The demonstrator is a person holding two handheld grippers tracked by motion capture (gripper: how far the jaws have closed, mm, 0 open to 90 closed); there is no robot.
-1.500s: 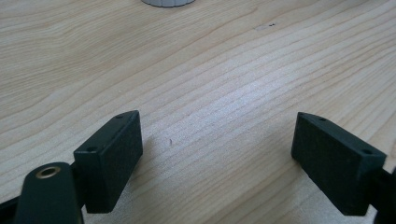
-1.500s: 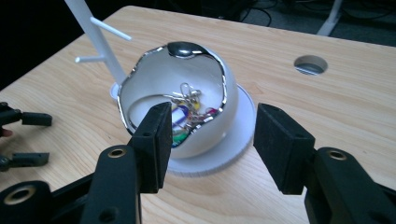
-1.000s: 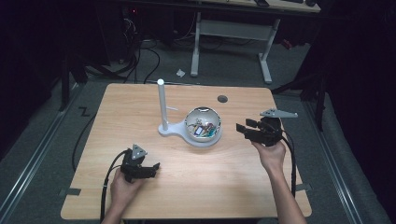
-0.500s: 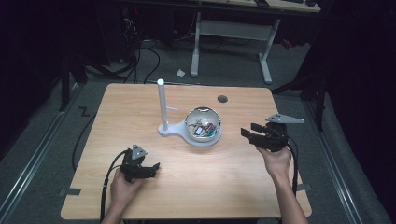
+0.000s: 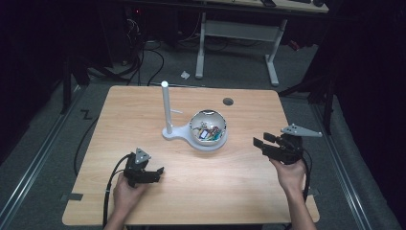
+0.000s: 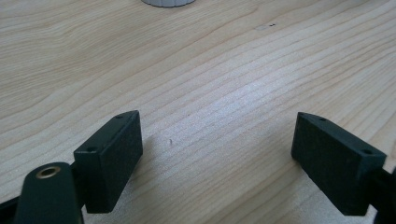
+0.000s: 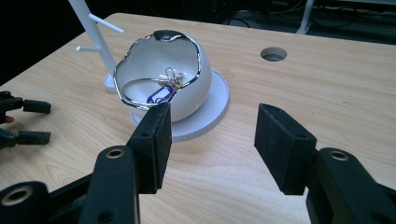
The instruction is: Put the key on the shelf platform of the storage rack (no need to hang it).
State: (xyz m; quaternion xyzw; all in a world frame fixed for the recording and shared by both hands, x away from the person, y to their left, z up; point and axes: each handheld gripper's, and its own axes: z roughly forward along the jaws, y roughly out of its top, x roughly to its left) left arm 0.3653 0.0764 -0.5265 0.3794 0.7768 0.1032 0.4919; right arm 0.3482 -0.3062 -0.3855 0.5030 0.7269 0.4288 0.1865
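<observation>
High view, left to right, with the bowl (image 5: 208,131) as landmark: left gripper (image 5: 153,172) rests low on the table (image 5: 143,105), left and nearer the person than the bowl, jaws wide, nothing between them, apparently parked. A white post (image 5: 165,108) stands just left of the bowl on a shared base. Right gripper (image 5: 262,144) hangs right of the bowl, aimed at it, jaws wide and empty, likely lined up to reach the clips (image 7: 166,86) inside.

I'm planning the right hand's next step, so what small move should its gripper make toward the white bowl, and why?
Probably ease the right gripper forward and up over the rim of the white round bowl with the wavy metal edge. Its jaws stand open and empty, short of the bowl, and the small keys and blue tag lie down inside it.
</observation>
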